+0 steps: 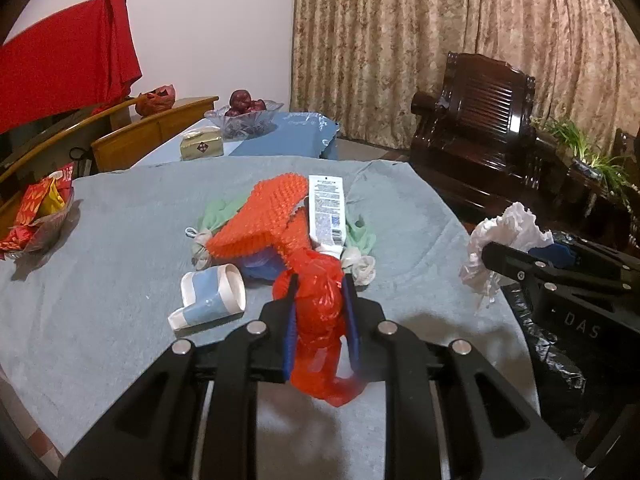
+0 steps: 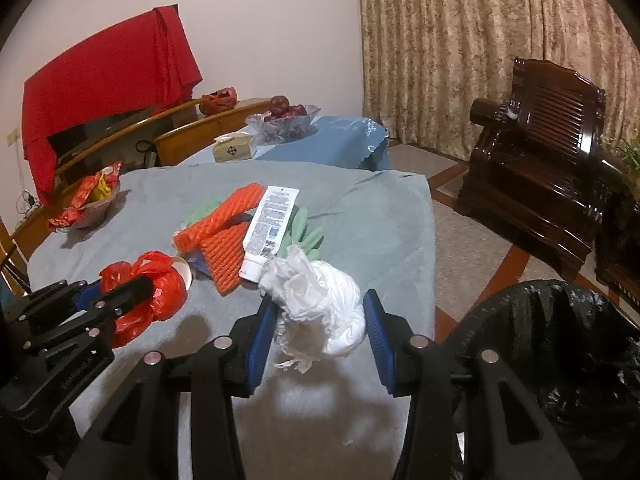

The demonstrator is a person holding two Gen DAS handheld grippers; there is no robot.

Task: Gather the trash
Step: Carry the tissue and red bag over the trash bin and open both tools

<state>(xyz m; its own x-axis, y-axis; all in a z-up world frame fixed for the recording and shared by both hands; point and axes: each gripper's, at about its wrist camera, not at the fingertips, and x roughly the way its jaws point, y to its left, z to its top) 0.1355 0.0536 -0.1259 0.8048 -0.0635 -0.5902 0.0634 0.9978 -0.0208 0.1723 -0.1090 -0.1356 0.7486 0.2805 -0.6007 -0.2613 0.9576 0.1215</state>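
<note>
My left gripper (image 1: 320, 284) is shut on a crumpled red plastic bag (image 1: 320, 320) and holds it above the grey tablecloth (image 1: 120, 260); the bag also shows in the right wrist view (image 2: 156, 288). My right gripper (image 2: 320, 304) is shut on a wad of white tissue (image 2: 320, 304), also seen in the left wrist view (image 1: 500, 236). On the table lie orange foam netting (image 1: 260, 216), a white tube (image 1: 326, 208), a crushed paper cup (image 1: 212, 296), green scraps (image 1: 224, 212) and small white wads (image 1: 360, 264).
A bin lined with a black bag (image 2: 560, 344) stands at the table's right edge. A bowl of red wrappers (image 1: 40, 216) sits at the table's left. Behind are a tissue box (image 1: 200, 142), a fruit bowl (image 1: 244, 114), wooden chairs (image 1: 140, 132) and a dark armchair (image 1: 480, 120).
</note>
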